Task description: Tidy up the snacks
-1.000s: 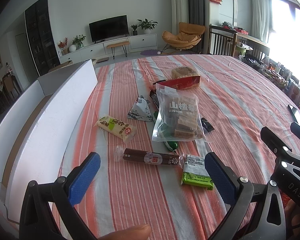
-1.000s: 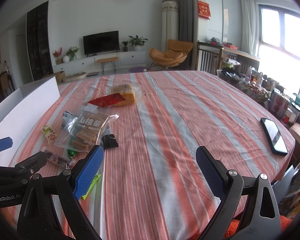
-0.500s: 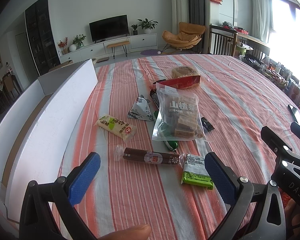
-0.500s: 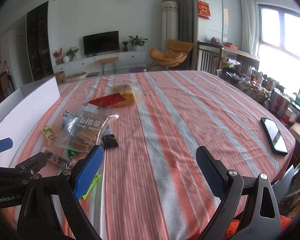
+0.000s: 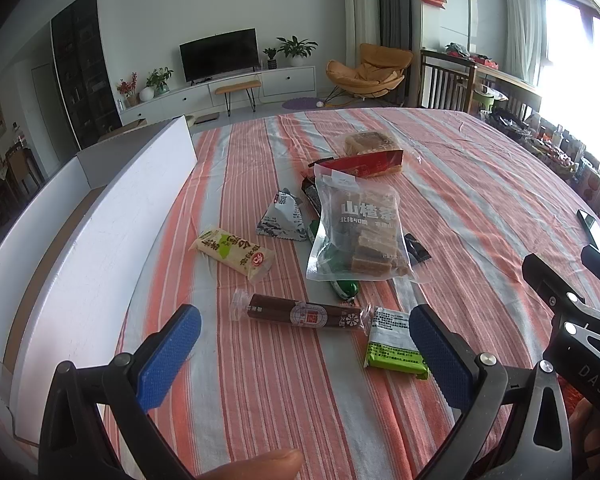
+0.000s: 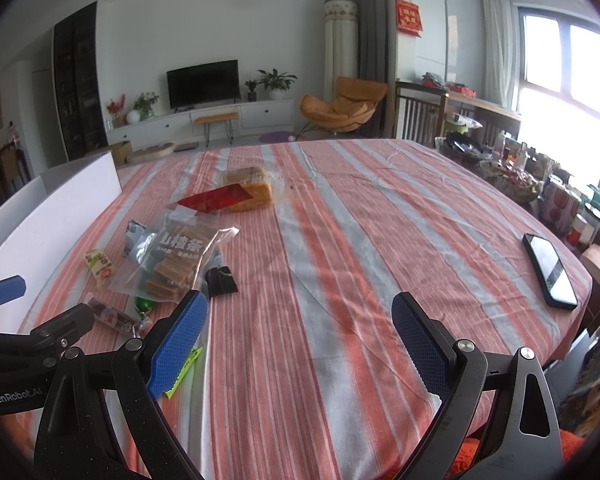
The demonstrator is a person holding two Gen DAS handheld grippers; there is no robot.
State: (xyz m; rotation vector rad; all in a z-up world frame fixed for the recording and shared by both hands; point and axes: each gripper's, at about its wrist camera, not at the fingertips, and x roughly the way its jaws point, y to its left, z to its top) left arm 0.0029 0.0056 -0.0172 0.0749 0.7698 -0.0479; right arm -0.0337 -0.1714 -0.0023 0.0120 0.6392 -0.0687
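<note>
- Change: none. Against the frames of the last second, both views match; no snack has shifted, so sorting has not begun.
- Left gripper (image 5: 305,347): jaws spread wide, empty, lower centre of frame, with the brown stick snack (image 5: 305,315) lying just beyond the pads.
- Right gripper (image 6: 300,344): jaws wide, empty, over bare tablecloth (image 6: 340,248).
- Snacks: clustered mid-frame; clear bag (image 5: 360,232) overlaps smaller packs.
- White box (image 5: 100,216): left edge; its inside is probably empty, mostly hidden.
- Phone (image 6: 550,270): right, near the table's edge.
</note>
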